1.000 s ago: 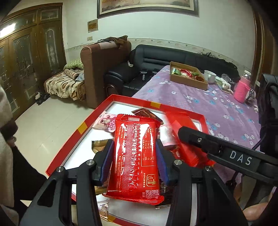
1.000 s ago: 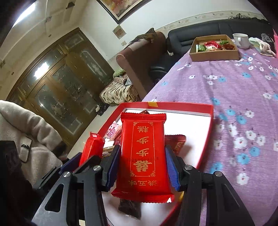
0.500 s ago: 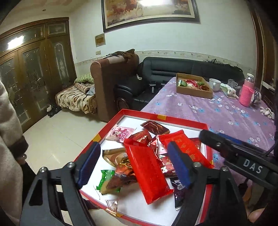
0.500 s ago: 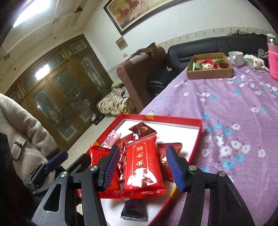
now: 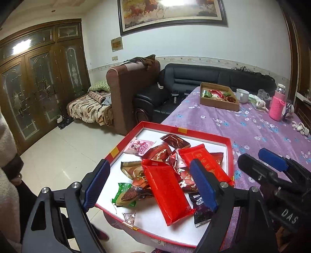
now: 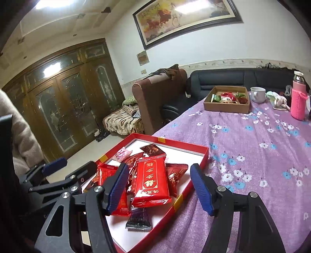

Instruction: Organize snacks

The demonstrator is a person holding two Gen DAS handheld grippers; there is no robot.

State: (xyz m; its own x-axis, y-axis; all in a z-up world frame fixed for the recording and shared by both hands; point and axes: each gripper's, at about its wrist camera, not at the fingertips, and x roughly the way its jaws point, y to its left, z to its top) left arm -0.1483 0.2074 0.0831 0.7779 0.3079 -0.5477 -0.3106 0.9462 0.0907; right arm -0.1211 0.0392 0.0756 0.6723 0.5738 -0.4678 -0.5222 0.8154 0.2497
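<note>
My left gripper (image 5: 149, 186) and right gripper (image 6: 159, 188) – jaws opening, nothing held – red packets (image 6: 150, 180) lying loose in red tray (image 5: 229, 153), frame centre.

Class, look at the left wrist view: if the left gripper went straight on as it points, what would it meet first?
Probably the plain red packet atop the pile in the red tray; depth is uncertain.

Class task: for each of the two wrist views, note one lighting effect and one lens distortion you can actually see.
Left wrist view: ceiling light glares white on the painting and on the cabinet doors; the fisheye bows the door frame at the right edge. Right wrist view: a ceiling lamp is blown out, and the wall and cabinet lean and curve.
</note>
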